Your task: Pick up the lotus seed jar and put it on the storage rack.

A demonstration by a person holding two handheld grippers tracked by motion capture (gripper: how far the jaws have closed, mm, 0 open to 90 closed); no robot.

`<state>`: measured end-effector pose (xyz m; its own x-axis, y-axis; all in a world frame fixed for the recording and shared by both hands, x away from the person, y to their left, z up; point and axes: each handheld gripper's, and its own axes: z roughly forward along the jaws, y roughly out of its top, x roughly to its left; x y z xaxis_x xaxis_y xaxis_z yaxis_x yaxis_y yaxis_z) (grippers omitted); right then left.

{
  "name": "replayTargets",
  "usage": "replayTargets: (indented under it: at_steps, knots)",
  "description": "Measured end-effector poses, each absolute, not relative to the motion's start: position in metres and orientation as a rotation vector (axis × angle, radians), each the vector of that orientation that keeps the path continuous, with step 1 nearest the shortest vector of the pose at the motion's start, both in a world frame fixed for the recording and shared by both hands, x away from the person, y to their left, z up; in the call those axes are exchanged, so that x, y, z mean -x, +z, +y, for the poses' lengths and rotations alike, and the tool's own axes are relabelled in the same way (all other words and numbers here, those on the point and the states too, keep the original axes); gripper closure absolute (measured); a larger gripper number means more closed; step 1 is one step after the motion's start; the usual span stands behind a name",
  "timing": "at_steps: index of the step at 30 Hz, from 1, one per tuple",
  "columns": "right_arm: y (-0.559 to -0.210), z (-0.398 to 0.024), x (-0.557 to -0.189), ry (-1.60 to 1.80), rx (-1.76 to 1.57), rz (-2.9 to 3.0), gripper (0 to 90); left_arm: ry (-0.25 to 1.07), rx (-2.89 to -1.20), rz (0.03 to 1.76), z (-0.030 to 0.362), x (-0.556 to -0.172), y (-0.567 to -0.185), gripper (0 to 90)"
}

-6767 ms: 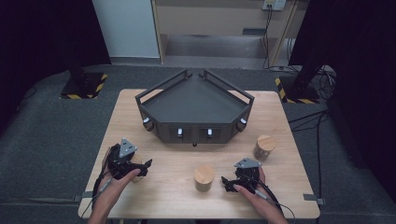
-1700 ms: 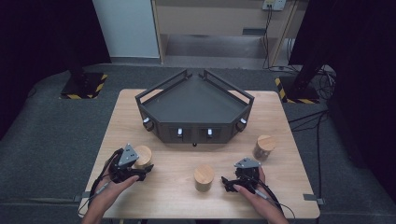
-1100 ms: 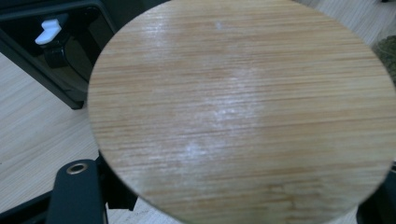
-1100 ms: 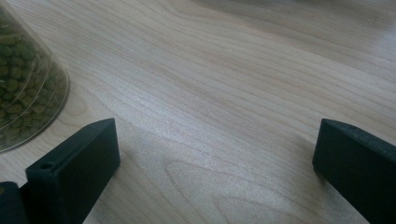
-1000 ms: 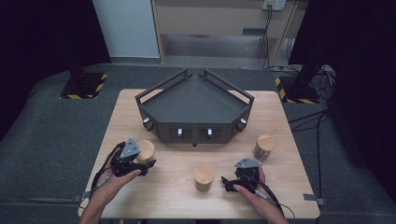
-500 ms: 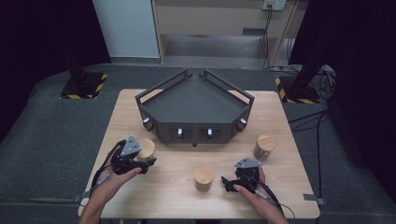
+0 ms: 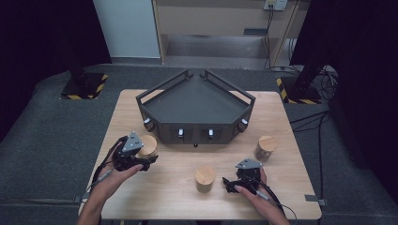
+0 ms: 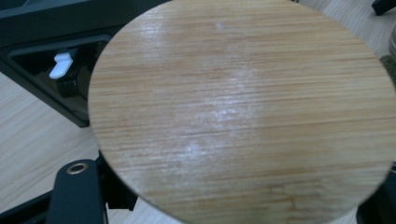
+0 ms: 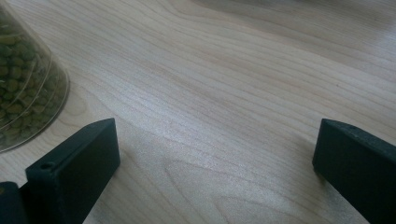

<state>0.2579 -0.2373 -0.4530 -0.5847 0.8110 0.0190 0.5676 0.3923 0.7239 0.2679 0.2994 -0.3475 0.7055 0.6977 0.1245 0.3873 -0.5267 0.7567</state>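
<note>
High view: the left gripper (image 7: pixel 141 161) sits at the left part of the wooden surface (image 7: pixel 164 197), just in front of the dark tray's (image 7: pixel 195 101) left corner, and its fingers are closed on a bamboo-lidded jar (image 7: pixel 148 145), as tight as they go around it. In the left gripper view the jar's round bamboo lid (image 8: pixel 243 107) faces the camera almost square on, with black fingers (image 8: pixel 77 193) showing at its lower left and lower right edges, so the jar lies between them with its long axis running along the gripper's line of sight, lid end toward the camera. The tray's front wall with a white knob (image 8: pixel 60 65) stands just behind it. The right gripper (image 7: pixel 234 183) rests on the near right of the surface, its fingers (image 9: pixel 74 168) spread wide apart with nothing between them; a second jar (image 7: pixel 205 178), holding green pieces, stands upright just beside it. A third jar (image 7: pixel 265 147) stands upright farther right.
</note>
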Motion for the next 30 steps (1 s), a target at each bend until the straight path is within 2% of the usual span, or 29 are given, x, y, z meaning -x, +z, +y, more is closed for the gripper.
replayTargets:
  at_steps: [30]
  knots:
    - [-0.453,-0.237,-0.258,1.006,-1.199,2.318,0.7,0.529,-2.213,0.748,0.291,-0.301,-0.311,24.4]
